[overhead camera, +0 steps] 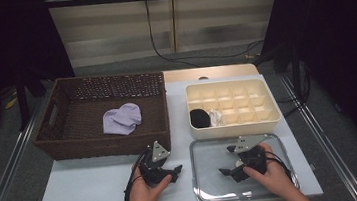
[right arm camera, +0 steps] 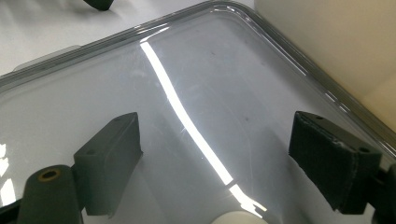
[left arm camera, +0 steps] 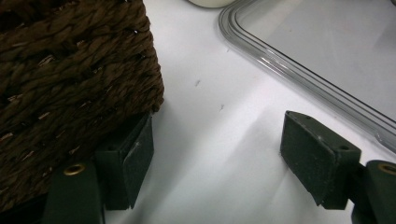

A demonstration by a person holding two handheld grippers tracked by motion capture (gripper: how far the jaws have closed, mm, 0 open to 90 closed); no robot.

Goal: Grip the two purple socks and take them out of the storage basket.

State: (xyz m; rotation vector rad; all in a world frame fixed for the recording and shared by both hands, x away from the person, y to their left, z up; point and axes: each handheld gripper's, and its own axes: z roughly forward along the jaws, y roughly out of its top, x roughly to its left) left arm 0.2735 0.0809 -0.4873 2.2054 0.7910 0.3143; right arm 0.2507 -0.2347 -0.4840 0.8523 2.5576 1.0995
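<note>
My left gripper point(overhead camera: 167, 160) point(left arm camera: 224, 163) stands open and empty on the white table, between the front right corner of a brown wicker basket point(overhead camera: 60, 138) point(left arm camera: 70, 79) and a clear tray point(overhead camera: 271, 143) point(left arm camera: 317, 70). Its left jaw is close against the basket's corner. A lavender cloth point(overhead camera: 122, 119) lies in the basket. Over the tray's bare bottom point(right arm camera: 196, 84) my right gripper point(overhead camera: 227, 159) point(right arm camera: 215, 158) is open with nothing between its jaws. A cream compartment box point(overhead camera: 261, 89) point(right arm camera: 336, 42) behind the tray holds a black roll point(overhead camera: 199, 118) and a white roll point(overhead camera: 215, 118) in its front left cells.
The table's front edge runs just under both hands. A dark cable point(overhead camera: 161, 52) hangs down the back wall. Metal rails point(overhead camera: 3, 174) run along both sides of the table. Bare white tabletop point(overhead camera: 85, 190) lies in front of the basket.
</note>
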